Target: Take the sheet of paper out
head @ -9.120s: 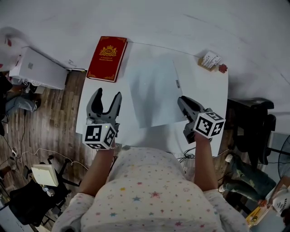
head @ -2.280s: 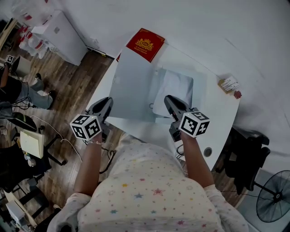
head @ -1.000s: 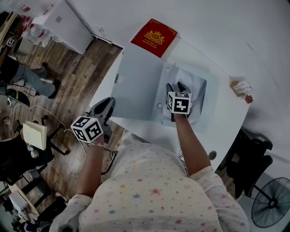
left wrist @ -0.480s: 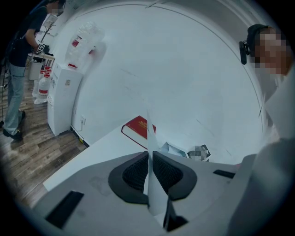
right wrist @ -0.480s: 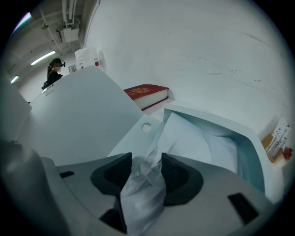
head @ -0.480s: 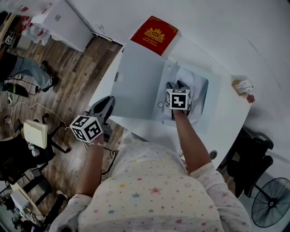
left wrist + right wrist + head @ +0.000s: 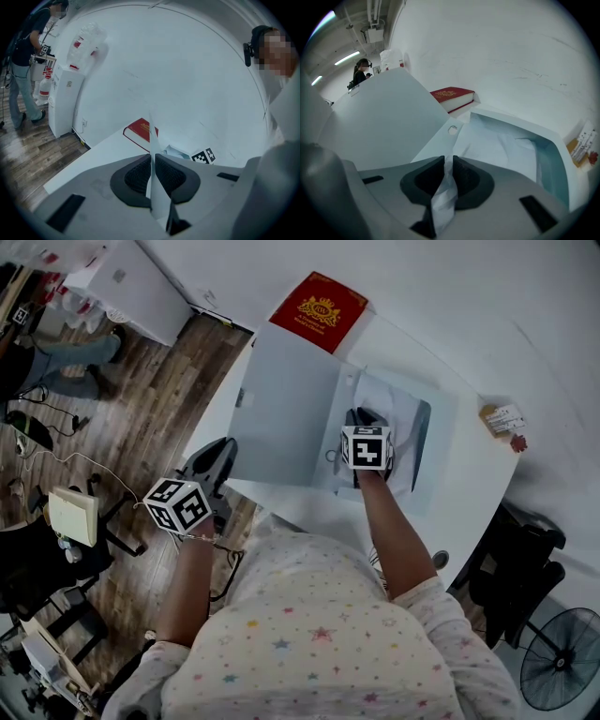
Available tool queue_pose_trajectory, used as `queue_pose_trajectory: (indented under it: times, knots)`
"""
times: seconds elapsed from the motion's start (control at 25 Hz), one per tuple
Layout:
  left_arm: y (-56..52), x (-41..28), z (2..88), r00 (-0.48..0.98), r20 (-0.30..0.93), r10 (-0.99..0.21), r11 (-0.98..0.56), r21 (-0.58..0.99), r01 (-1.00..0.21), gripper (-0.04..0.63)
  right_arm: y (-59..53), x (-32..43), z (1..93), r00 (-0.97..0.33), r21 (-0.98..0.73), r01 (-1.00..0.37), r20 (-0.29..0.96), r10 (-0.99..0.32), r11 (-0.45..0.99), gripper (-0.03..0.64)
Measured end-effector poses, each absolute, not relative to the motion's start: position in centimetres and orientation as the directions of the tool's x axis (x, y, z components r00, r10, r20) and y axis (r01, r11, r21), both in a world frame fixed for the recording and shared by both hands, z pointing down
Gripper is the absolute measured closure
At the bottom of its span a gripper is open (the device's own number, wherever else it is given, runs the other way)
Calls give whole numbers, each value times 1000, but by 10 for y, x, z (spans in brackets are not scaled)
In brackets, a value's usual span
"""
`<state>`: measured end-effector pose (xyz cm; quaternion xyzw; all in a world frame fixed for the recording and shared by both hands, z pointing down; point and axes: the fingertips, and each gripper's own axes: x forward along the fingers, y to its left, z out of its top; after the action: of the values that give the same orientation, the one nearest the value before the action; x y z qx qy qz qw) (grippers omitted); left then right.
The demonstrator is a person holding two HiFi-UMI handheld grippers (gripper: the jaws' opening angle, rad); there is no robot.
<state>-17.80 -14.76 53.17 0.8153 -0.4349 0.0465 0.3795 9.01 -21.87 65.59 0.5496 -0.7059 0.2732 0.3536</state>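
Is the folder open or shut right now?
Open: the left gripper holds the cover raised, and the right gripper pinches the paper lying inside.

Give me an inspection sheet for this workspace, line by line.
Surface: white table, with the folder across its middle.
Job's things: folder lies open with the folder cover raised; sheet of paper inside, crumpled at its near edge.
Clutter: red book at the far edge; small card pack at the right.
Grippers: left claw shut on the folder cover; right claw shut on the sheet of paper.
Cables: thin cable loose on the wood floor.
Surroundings: white cabinet, fan, person standing near the cabinet.
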Motion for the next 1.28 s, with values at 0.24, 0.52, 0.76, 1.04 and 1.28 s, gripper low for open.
queue_pose_trajectory:
  times: [0.24, 0.52, 0.76, 1.04, 1.28]
  knots:
    - [-147, -177, 529, 622, 398, -675, -338, 582, -740, 561, -217, 86, 643, -185, -45, -970, 779, -599, 241, 615]
    - [-145, -176, 526, 629, 390, -673, -349, 582, -734, 561, -218, 77, 621, -236, -99, -965, 737, -634, 243, 615]
    - [-145, -173, 523, 635, 385, -670, -361, 579, -731, 561, -216, 67, 604, -290, -153, -953, 702, -651, 260, 615]
    - [-144, -170, 520, 640, 380, -668, -370, 577, -728, 563, -217, 53, 583, -364, -224, -930, 651, -666, 290, 615]
    - [-143, -168, 518, 643, 377, -667, -377, 574, -727, 563, -224, 41, 563, -420, -271, -908, 601, -681, 320, 615]
